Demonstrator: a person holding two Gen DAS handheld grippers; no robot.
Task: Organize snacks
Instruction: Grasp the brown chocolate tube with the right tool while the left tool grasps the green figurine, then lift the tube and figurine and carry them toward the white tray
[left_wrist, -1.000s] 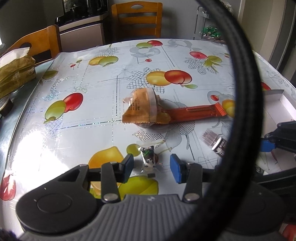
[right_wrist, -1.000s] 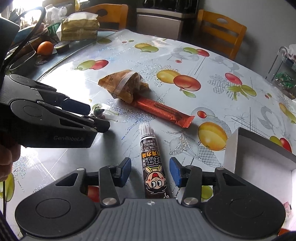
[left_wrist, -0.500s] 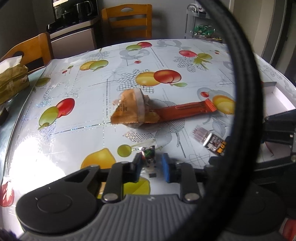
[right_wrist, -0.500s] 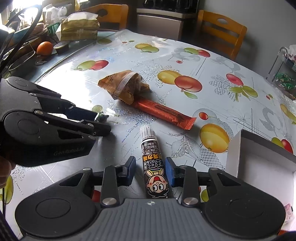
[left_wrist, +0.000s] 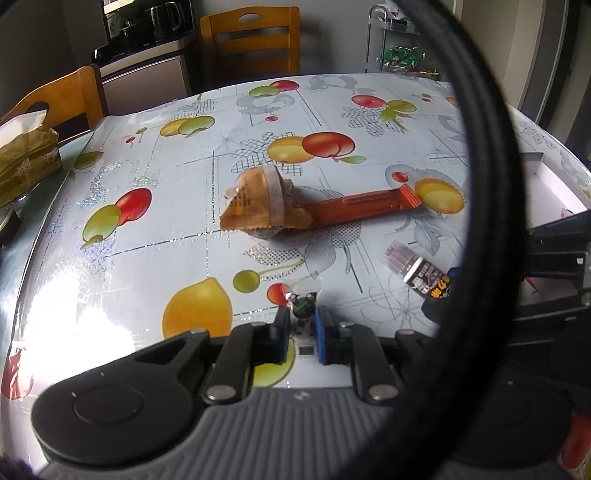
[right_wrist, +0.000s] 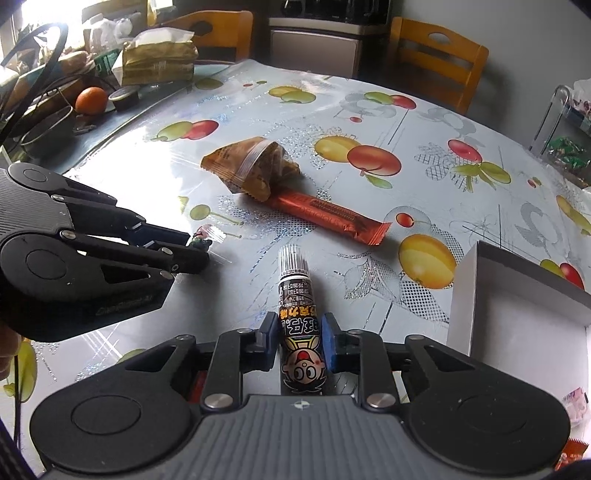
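Snacks lie on a round table (right_wrist: 424, 147) with a fruit-print cloth. The left gripper (left_wrist: 300, 325) has its blue pads pressed together on a small wrapped candy (left_wrist: 302, 304), which sits near the table's front edge. The candy is tiny and shiny, so what is inside the wrapper is hard to tell. In the right wrist view that same gripper (right_wrist: 201, 248) comes in from the left side with the candy (right_wrist: 201, 240) at its tips.

The right gripper (right_wrist: 300, 345) is closing its jaws on a dark snack tube (right_wrist: 297, 325) with a cartoon face on it. The pads touch both sides of the tube, and the tube lies flat on the cloth, pointing away.

Farther back, an orange snack bag (right_wrist: 255, 168) rests on one end of a long orange bar (right_wrist: 332, 218). A white box (right_wrist: 517, 328) stands open at the right, just beside the tube. Wooden chairs (right_wrist: 436, 55) stand behind the table, and a tissue pack (right_wrist: 159, 61) sits at the far left.
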